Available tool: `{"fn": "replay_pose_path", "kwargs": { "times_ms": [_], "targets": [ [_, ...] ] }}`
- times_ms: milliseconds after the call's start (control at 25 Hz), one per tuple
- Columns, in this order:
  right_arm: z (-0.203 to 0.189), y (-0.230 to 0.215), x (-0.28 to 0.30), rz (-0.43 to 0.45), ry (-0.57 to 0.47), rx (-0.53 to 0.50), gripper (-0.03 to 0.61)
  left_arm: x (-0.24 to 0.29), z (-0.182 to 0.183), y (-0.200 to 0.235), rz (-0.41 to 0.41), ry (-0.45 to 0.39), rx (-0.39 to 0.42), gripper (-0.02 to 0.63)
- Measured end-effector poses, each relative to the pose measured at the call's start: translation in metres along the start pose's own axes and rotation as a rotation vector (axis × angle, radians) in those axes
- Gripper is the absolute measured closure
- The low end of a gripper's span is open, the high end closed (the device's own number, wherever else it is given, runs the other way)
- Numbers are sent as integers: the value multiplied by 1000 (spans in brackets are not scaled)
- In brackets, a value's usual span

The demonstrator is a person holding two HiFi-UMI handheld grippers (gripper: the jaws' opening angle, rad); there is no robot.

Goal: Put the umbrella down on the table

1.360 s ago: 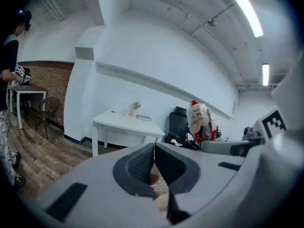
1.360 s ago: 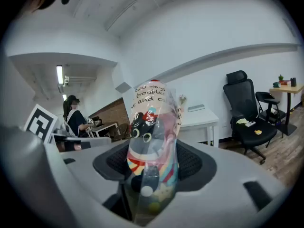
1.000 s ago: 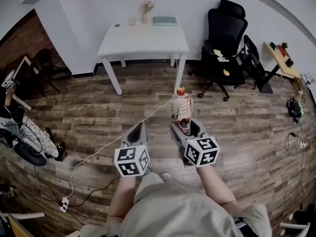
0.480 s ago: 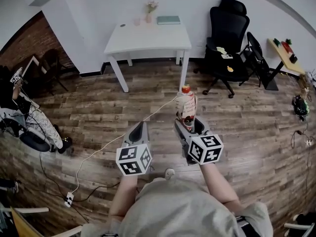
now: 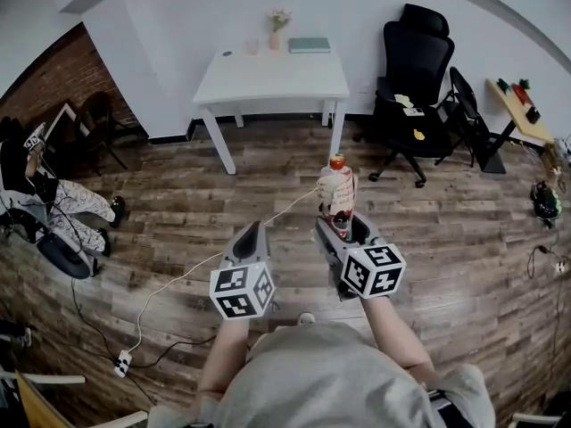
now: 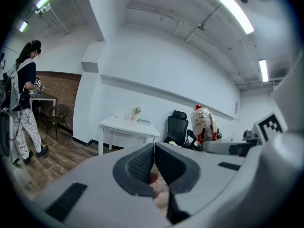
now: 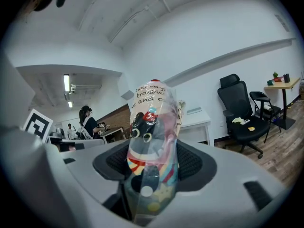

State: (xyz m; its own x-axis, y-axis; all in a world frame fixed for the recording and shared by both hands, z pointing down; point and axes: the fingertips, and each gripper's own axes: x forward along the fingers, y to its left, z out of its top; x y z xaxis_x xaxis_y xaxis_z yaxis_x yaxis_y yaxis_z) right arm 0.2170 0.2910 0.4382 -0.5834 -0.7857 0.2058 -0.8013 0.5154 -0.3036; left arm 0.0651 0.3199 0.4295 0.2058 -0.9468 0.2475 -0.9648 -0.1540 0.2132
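Black office chair (image 5: 415,78) parked by the back wall. A small flower vase (image 5: 278,29) and a teal book (image 5: 309,45) sit close together. A white cable (image 5: 178,279) snakes over the wooden floor (image 5: 464,230) to a power strip (image 5: 122,364). There's a person (image 5: 40,194) at far left.

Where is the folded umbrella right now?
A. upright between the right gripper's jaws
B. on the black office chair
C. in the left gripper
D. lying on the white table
A: the right gripper has its jaws closed on the umbrella, which stands upright, well short of the white table.
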Motion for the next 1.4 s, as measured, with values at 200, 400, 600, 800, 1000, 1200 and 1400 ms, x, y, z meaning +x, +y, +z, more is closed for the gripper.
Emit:
{"fn": "replay_pose_path", "kwargs": {
  "times_ms": [200,400,600,800,1000,1200,1400],
  "targets": [
    [5,-4,9,23,10,-10,308,10,2,1,11,-2,1,606],
    [7,-7,19,35,31,-19,308,15,3,7,30,4,-10,605],
    [11,-8,34,51,26,-14,310,25,3,17,41,12,-17,606],
    [15,-12,51,52,25,-12,308,43,5,26,43,11,-22,606],
    [23,-22,77,46,14,-9,308,74,11,37,28,5,-16,606],
    [28,-33,116,45,23,4,308,110,22,52,20,3,-7,606],
    [40,-39,165,47,24,-6,308,148,35,83,40,11,-9,605]
  ]
}}
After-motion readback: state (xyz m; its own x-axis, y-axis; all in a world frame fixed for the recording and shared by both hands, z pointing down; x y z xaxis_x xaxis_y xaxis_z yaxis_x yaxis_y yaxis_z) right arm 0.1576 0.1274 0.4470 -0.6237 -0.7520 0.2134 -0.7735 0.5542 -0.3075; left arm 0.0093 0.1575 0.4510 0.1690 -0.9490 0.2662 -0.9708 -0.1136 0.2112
